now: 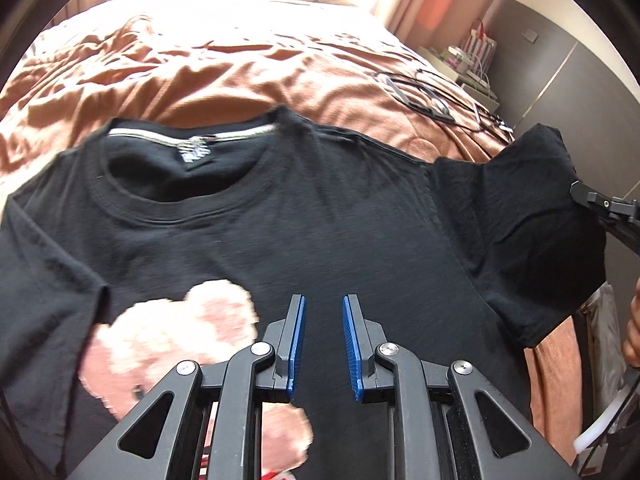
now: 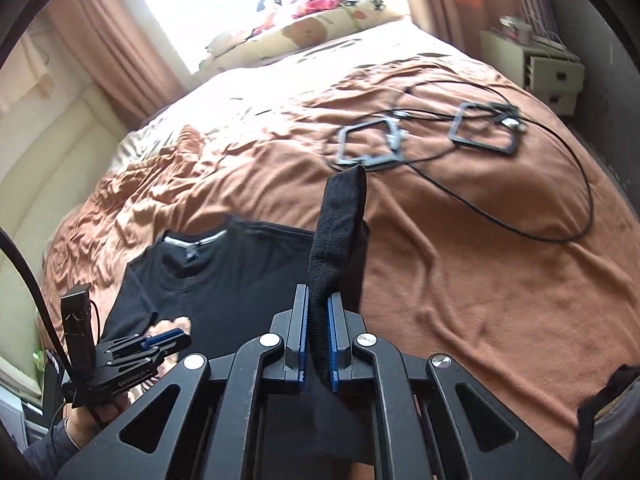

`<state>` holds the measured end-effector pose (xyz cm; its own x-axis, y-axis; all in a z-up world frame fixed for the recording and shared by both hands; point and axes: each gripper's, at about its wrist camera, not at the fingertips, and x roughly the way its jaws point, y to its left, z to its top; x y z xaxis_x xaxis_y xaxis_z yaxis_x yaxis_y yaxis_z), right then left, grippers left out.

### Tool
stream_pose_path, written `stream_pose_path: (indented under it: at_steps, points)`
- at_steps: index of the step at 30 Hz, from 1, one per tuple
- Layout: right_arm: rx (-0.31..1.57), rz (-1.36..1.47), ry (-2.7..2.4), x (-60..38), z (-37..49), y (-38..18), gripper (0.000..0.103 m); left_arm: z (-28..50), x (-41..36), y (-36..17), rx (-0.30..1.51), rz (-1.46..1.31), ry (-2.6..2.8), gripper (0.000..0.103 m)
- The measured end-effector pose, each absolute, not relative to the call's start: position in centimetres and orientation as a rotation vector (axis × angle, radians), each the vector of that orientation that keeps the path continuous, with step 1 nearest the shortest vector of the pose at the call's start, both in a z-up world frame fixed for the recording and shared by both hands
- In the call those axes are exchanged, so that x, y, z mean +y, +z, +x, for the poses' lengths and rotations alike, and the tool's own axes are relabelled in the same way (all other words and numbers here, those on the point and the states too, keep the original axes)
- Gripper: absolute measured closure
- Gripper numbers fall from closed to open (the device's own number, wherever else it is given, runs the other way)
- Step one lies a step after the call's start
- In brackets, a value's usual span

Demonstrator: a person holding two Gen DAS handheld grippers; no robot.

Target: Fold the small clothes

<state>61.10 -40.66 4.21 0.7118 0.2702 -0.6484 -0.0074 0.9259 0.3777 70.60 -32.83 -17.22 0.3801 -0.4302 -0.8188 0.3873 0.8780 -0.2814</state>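
Spread across a rumpled brown bedspread, a small black T-shirt lies face up on the bed, collar toward the far pillows. A pink bear print shows on its chest, partly covered by the left tool.

The left tool hovers just above the shirt's front, beside the bear print. Its blue-padded jaws stand a little apart with only bare black cloth showing in the gap below them, so it grasps nothing.

The right tool is clenched on the shirt's sleeve, which is pinched between the blue pads and stands up as a narrow black fold above the bed. From the left wrist view, that sleeve is lifted off the bedspread at the right edge, with the right tool's tip at its outer hem.

Farther along the bed lie two dark square frames and a looping black cable.
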Motion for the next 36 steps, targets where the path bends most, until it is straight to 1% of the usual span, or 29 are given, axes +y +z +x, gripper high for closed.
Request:
stream_pose_path:
  at_steps: [10, 17, 18, 19, 20, 21, 22, 23, 27, 31, 34, 36]
  points:
    - [0.83, 0.284, 0.191, -34.2, 63.4, 4.8, 0.098, 70.7, -26.9, -16.9, 1.045, -0.097, -0.485, 0.082]
    - [0.889, 0.275, 0.286, -30.2, 64.9, 4.4, 0.097, 70.8, -24.3, -17.5, 1.081, -0.162, -0.476, 0.082]
    - [0.909, 0.279, 0.299, -29.9, 65.2, 4.3, 0.093, 70.8, -24.2, -17.5, 1.083, -0.162, -0.475, 0.082]
    - [0.935, 0.282, 0.308, -29.7, 65.6, 4.1, 0.086, 70.8, -24.1, -17.5, 1.082, -0.162, -0.472, 0.082]
    - [0.945, 0.282, 0.313, -29.8, 65.8, 4.1, 0.08, 70.8, -24.0, -17.4, 1.08, -0.164, -0.47, 0.082]
    - [0.942, 0.278, 0.312, -29.9, 65.9, 4.2, 0.068, 70.8, -23.9, -17.5, 1.082, -0.166, -0.471, 0.082]
    - [0.932, 0.273, 0.305, -30.1, 66.1, 4.3, 0.058, 70.8, -23.8, -17.5, 1.084, -0.169, -0.472, 0.082]
    - [0.92, 0.272, 0.292, -30.5, 66.1, 4.3, 0.056, 70.8, -23.9, -17.5, 1.086, -0.17, -0.474, 0.082]
    - [0.906, 0.298, 0.255, -32.3, 66.3, 3.4, 0.056, 71.0, -24.6, -17.6, 1.089, -0.156, -0.485, 0.078]
    - [0.925, 0.309, 0.185, -33.9, 66.7, 1.0, 0.056, 71.6, -26.2, -18.2, 1.1, -0.144, -0.491, 0.067]
    - [0.946, 0.311, 0.154, -34.5, 66.9, -1.1, 0.056, 72.2, -27.4, -18.7, 1.105, -0.123, -0.491, 0.065]
    - [0.962, 0.316, 0.143, -34.9, 67.2, -2.6, 0.059, 72.8, -28.2, -19.2, 1.11, -0.108, -0.481, 0.065]
